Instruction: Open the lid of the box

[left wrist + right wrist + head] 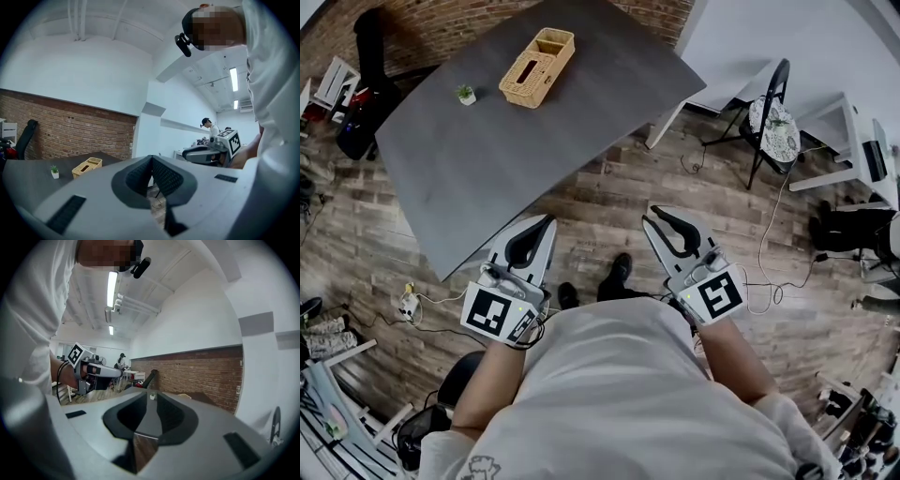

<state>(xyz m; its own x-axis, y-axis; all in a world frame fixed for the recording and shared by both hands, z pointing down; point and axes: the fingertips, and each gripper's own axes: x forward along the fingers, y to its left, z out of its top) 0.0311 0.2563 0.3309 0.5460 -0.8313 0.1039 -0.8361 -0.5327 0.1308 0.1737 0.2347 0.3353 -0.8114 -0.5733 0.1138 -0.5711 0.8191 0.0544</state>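
1. Head view: we are standing well back from the rectangular woven box (537, 66), which is sitting on the dark matte table (478, 159); approaching it squarely is coming first.
2. Left gripper view: the left gripper (152, 158) is showing ribbed jaws meeting at the tips, empty.
3. Right gripper view: the right gripper (151, 395) is holding its jaws slightly apart, gripping nothing.

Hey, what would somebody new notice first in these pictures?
The left gripper and right gripper jut out side by side over the wooden floor, short of the dark table. Near the table's far end sits a woven box, with a small potted plant beside it.
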